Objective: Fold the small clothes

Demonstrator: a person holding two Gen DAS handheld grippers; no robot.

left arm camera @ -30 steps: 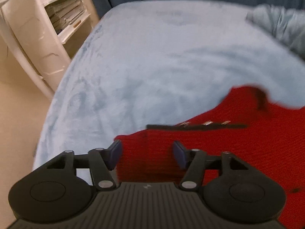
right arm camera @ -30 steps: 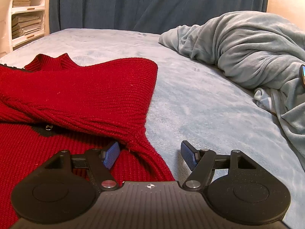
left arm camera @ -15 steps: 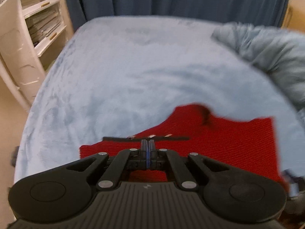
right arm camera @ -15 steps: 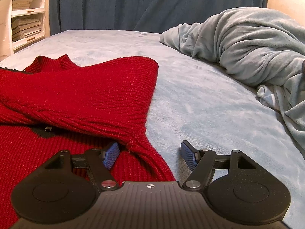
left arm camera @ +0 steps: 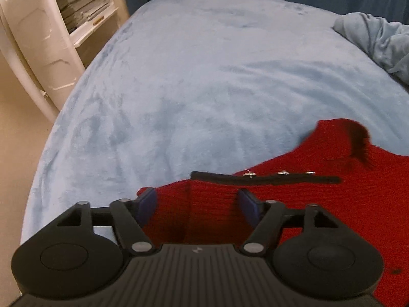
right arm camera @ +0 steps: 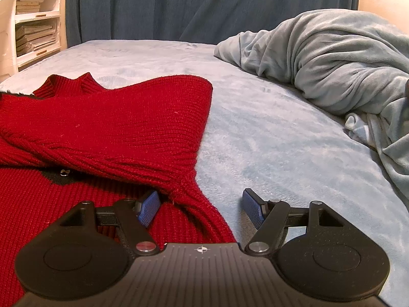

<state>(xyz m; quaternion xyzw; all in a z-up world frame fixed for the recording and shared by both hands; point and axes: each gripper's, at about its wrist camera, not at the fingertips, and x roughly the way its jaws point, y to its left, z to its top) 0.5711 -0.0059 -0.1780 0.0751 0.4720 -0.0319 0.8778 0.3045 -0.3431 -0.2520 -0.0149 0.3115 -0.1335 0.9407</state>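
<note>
- Far on my left stands a white shelf point(left arm camera: 84, 12) with stacks of paper on it, next to the bed.
- The bed has a soft light blue cover point(left arm camera: 204, 71) — it fills most of what I see.
- My left gripper point(left arm camera: 196, 204) points down at the near left corner of the red sweater point(left arm camera: 319, 199). Its jaws have just been opening and now they stand wide. The red knit lies under and between them, but the pads do not squeeze it.
- Just past my left fingers a thin black strip point(left arm camera: 265, 179) with small shiny snaps runs across the sweater.
- The sweater lies flat on the bed cover, with its neck point(right arm camera: 69, 84) on the far side, toward the dark blue curtain point(right arm camera: 204, 5).
- One part of the sweater is folded over the rest — it makes a thick roll that runs down to my right gripper point(right arm camera: 202, 208).
- My right gripper's jaws are wide too. The left blue pad point(right arm camera: 149, 211) sits by the red knit and the right pad is over the bare cover. The sweater's edge lies between them, and nothing is pinched.
- Far on my right a grey-blue blanket point(right arm camera: 319, 61) lies in a big crumpled heap on the bed.
</note>
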